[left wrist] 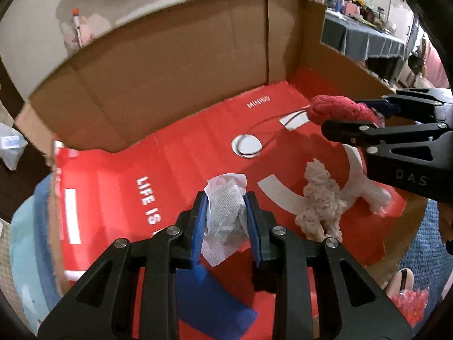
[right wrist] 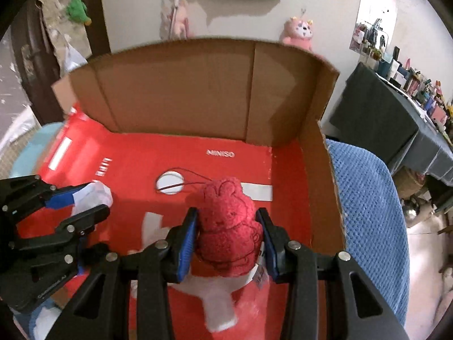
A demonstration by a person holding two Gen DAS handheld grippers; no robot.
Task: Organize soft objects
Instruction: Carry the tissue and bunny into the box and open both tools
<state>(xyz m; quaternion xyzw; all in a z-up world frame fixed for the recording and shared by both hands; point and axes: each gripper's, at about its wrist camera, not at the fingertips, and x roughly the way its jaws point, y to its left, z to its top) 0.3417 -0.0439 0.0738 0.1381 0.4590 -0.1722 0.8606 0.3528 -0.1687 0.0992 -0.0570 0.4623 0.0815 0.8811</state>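
Grippers first: your left gripper (left wrist: 225,221) is clamped on a crumpled white mesh pouch (left wrist: 226,215), blue pads pinching it from both sides, and your right gripper (right wrist: 228,236) is clamped on a fuzzy red plush toy with a bunny outline stitched on it (right wrist: 228,226). Both loads hang above the red printed floor of the big open brown cardboard box (left wrist: 175,65), not resting on it as far as you can see. A thin dark cord loops off the red plush toward the white circle printed on the box floor. Lying in the box just right of the pouch you've got a fluffy cream plush poodle-looking figure (left wrist: 321,201), with a white fuzzy piece (left wrist: 373,195) next to it. From the right wrist view, a blue knitted blanket (right wrist: 368,212) sits right against the box's right wall, and a pink plush doll (right wrist: 300,32) peeks over the back wall.
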